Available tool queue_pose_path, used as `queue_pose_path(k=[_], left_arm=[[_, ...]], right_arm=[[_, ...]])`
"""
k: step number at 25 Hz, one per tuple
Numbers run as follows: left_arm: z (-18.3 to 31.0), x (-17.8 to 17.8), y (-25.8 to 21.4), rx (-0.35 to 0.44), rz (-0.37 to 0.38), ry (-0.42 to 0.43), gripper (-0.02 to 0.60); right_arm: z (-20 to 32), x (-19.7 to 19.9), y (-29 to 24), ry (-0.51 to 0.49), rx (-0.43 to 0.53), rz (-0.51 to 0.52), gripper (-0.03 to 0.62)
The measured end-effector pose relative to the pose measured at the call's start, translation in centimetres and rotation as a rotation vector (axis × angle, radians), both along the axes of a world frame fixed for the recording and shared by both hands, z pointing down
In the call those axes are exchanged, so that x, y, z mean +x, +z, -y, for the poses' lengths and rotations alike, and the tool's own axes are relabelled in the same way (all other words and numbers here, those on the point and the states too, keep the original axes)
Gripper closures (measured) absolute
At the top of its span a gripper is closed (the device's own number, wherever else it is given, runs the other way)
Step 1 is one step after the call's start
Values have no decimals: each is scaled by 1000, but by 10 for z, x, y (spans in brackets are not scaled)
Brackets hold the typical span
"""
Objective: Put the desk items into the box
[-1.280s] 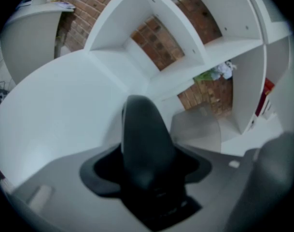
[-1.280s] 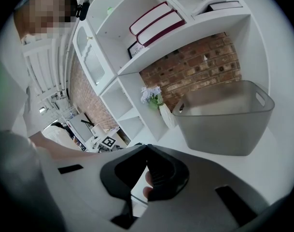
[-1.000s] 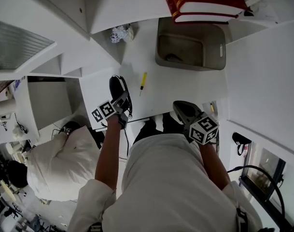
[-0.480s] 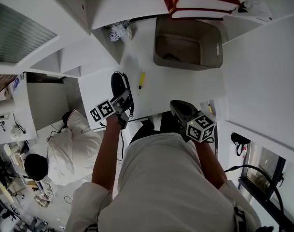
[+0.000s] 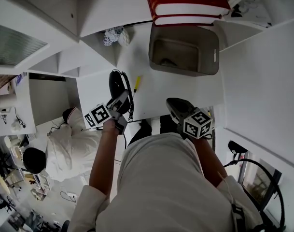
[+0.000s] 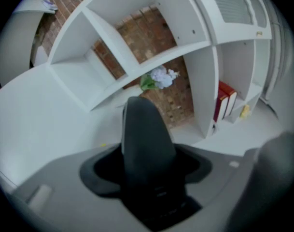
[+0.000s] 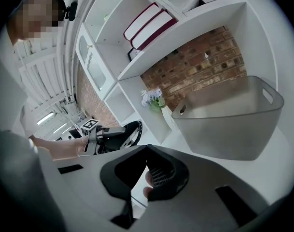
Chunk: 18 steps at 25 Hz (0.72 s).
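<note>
Left gripper [image 5: 121, 97] clamps the handset [image 5: 116, 83], evidently for transfer to the box [image 5: 212, 57]. Right gripper [image 5: 174, 105] narrowly parted, empty; apparently waiting aside.

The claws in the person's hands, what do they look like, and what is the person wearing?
Both claws are grey with black fronts. The left claw and the right claw each carry a white cube with black square markers on its sides. The person wears a white top.

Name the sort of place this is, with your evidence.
Probably a study or office corner, perhaps staged: a white desk, shelves holding red books, and a brick wall behind.
</note>
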<state>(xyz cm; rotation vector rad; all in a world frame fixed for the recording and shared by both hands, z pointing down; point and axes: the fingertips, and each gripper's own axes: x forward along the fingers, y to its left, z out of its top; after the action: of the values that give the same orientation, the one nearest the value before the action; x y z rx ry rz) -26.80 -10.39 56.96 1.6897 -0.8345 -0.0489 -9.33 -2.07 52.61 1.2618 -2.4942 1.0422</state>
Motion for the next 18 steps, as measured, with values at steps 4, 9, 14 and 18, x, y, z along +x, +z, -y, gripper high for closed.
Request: queue_pose_path(k=[4, 9, 14, 18], left_arm=[[3, 23, -24, 33, -4, 25, 261], [4, 56, -44, 55, -21, 61, 261], [11, 89, -60, 71, -50, 93, 261], [17, 118, -74, 87, -67, 134, 261]], right_arm=[[4, 10, -1, -13, 6, 15, 600], [7, 21, -4, -26, 14, 29, 600], [12, 40, -6, -17, 23, 32, 600], [16, 56, -6, -1, 26, 36, 600]])
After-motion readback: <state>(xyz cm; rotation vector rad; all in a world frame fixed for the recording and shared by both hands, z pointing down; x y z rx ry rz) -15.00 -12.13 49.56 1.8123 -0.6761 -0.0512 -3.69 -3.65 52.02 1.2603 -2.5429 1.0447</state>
